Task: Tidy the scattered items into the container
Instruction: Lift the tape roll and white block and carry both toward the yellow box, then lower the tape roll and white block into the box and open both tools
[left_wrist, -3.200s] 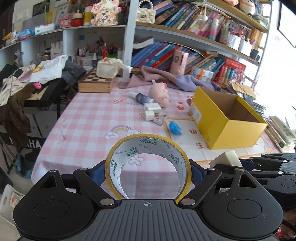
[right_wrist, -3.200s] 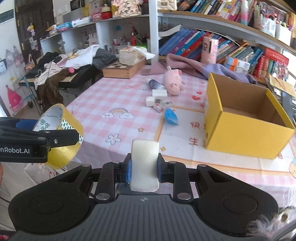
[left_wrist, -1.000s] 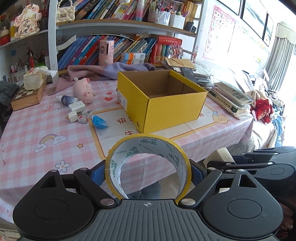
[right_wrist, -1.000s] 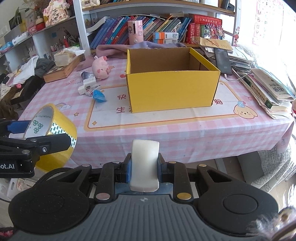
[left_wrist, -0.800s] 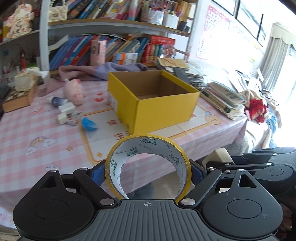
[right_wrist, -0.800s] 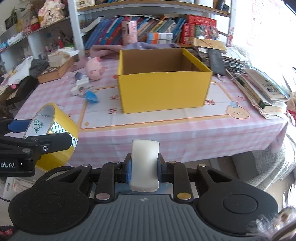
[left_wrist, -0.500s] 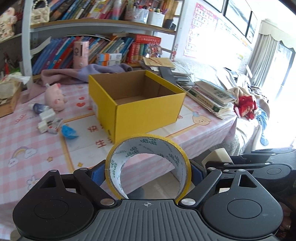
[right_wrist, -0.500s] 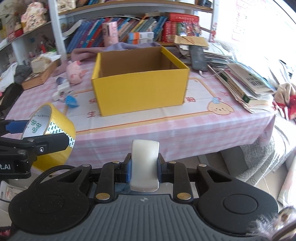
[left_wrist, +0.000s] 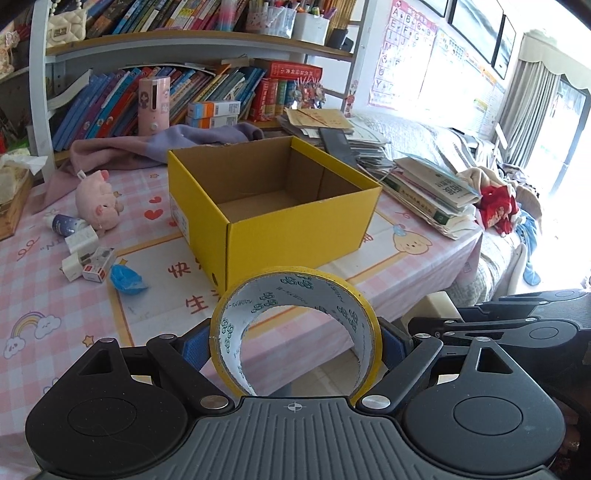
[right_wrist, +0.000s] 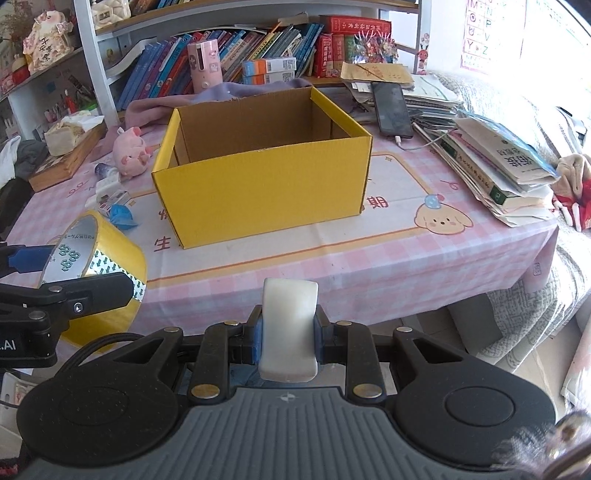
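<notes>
A roll of yellow tape (left_wrist: 295, 328) is clamped between the jaws of the left gripper (left_wrist: 295, 343), held upright with its open core facing forward, off the near edge of the table (left_wrist: 55, 295). A white rounded block (right_wrist: 289, 328) is pinched in the narrow jaws of the right gripper (right_wrist: 289, 332), also held short of the table edge. The open yellow cardboard box (right_wrist: 258, 192) is seen standing on the pink checked tablecloth, just ahead of both grippers, nothing visible on its brown floor. Left of the box, a pink plush pig (left_wrist: 98, 201), a small dark bottle (left_wrist: 64, 224), white adapters (left_wrist: 79, 243) and a crumpled blue wrapper (left_wrist: 125, 278) are scattered on the cloth. A stack of books (right_wrist: 498, 166) is piled right of the box; a phone (right_wrist: 391, 109) is lying on papers behind it.
</notes>
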